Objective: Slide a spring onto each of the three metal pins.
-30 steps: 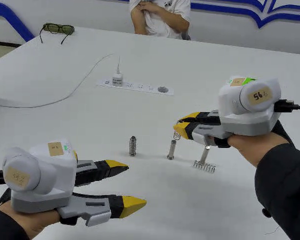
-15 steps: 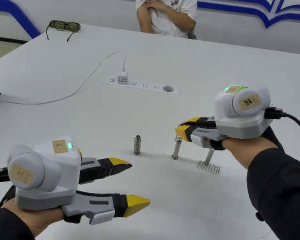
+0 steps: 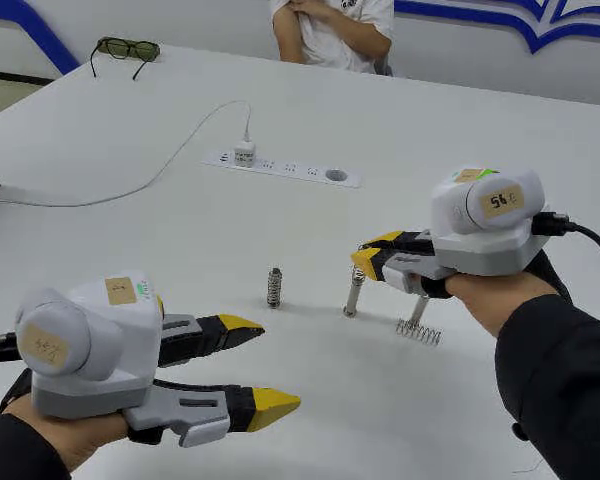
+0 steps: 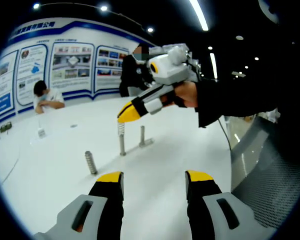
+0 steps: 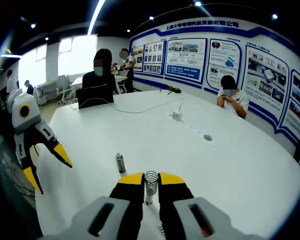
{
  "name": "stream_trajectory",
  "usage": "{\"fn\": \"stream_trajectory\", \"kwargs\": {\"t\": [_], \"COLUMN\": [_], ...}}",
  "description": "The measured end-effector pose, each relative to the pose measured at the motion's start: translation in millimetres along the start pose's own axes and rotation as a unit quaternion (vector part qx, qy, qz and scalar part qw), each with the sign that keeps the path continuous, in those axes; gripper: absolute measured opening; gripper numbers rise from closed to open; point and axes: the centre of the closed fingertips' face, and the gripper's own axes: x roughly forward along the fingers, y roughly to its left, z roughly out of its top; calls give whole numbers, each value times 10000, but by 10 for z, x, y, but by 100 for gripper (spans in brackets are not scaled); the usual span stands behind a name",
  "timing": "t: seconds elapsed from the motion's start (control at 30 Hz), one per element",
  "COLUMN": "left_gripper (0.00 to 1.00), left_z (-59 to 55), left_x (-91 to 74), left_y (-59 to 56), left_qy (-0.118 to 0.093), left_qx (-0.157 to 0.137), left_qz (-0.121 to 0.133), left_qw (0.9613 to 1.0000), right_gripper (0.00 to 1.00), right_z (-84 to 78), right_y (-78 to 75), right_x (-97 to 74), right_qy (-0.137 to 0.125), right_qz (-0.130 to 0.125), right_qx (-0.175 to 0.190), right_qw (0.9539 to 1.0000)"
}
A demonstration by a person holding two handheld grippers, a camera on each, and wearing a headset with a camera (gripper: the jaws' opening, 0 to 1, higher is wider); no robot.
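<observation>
Three metal pins stand on the white table (image 3: 180, 240). The left pin (image 3: 274, 287) wears a spring. My right gripper (image 3: 364, 263) is shut on a second spring (image 5: 151, 181), which sits over the top of the middle pin (image 3: 352, 297). In the left gripper view that spring (image 4: 121, 129) hangs below the right gripper's yellow tip, on the pin (image 4: 122, 146). Bare, the right pin (image 3: 417, 311) has a loose spring (image 3: 420, 333) lying at its foot. Near the front left, my left gripper (image 3: 265, 365) is open and holds nothing.
A white power strip (image 3: 280, 168) with a plugged charger and a cable (image 3: 130, 188) lies beyond the pins. Dark glasses (image 3: 127, 48) rest at the far left corner. A person (image 3: 335, 30) sits at the far edge.
My right gripper has carried its spring left and down, from beside the middle pin's top onto it. The left gripper has stayed open in place; the camera has shifted a little.
</observation>
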Motion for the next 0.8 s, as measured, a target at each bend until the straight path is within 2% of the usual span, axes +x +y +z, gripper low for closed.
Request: {"fn": "stream_trajectory", "kwargs": {"t": [0.2,0.43,0.8], "left_gripper": [50,50,49], "left_z": [-8,-11,-27], "left_x": [2,-1,0], "left_y": [-1,-2,2], "left_qy": [16,25,69], "left_qx": [-4,-18,-28], "left_qz": [-2,3,15], "left_qw": [10000,10000,10000], "right_gripper": [12,12,12], "right_z": [-48,-188,-386], "right_y": [7,-19,43], "right_x": [22,110,252], "right_qy": [47,104,281], "right_qz": [15,13,52], "right_qx": [19,224,316], "right_qw": [10000,9997,9991]}}
